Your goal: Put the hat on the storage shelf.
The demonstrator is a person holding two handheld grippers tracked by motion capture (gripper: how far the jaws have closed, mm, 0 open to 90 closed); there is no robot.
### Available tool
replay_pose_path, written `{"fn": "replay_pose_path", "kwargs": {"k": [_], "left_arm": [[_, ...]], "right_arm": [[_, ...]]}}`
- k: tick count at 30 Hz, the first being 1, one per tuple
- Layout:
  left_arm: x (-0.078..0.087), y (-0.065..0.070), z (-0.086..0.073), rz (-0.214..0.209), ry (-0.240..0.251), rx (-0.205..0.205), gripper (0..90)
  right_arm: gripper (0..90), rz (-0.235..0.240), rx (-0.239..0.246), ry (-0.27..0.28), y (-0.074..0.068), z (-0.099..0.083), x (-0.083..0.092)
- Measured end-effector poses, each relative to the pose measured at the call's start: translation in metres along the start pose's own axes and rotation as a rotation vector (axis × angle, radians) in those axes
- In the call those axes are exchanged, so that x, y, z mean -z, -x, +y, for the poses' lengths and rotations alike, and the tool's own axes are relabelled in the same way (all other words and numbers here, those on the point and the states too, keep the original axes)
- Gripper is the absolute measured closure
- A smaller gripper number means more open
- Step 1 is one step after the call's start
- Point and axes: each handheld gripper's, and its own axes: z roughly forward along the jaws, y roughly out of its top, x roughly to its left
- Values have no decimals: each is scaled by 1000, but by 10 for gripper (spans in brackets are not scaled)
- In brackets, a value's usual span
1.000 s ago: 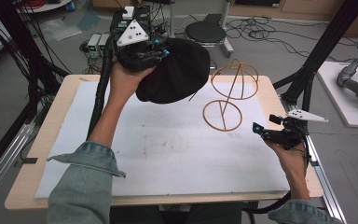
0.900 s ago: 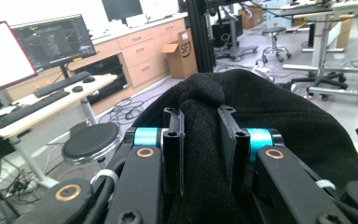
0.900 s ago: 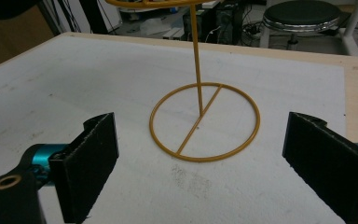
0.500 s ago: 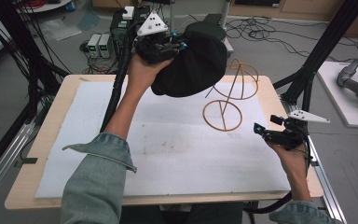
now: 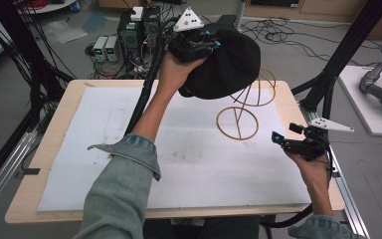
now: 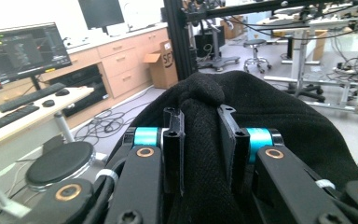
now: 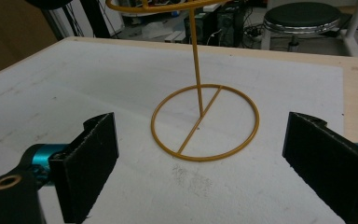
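A black knit hat [image 5: 226,64] hangs in the air over the table's far edge, next to the top ring of a gold wire hat stand [image 5: 237,122]. My left gripper [image 5: 195,46] is shut on the hat's fabric; in the left gripper view the black cloth [image 6: 205,140] is pinched between both jaws. The stand's round base ring [image 7: 205,122] rests on the white mat, its post rising to the wire top. My right gripper [image 5: 298,144] stays low at the table's right edge, open and holding nothing, its jaws wide either side of the base ring in the right gripper view.
A white foam mat [image 5: 104,149] covers most of the wooden table [image 5: 64,104]. Black frame posts [image 5: 338,59] stand at the table's corners. Boxes and cables [image 5: 124,40] lie on the floor beyond the far edge. A stool [image 6: 58,163] stands behind.
My left hand has carried the hat to the right and slightly up, toward the top of the wire stand. The right gripper has stayed where it was.
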Motion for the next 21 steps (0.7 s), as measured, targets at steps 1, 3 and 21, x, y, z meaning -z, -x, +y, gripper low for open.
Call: {"fn": "replay_pose_path", "kwargs": {"k": [1, 3, 21], "left_arm": [[-3, 1, 0, -5, 2, 0, 744], [-9, 4, 0, -14, 5, 3, 744], [-49, 17, -9, -46, 4, 49, 744]], "right_arm": [[101, 0, 0, 0, 0, 0, 0], [101, 0, -2, 1, 0, 0, 0], [101, 7, -3, 1, 0, 0, 1]]}}
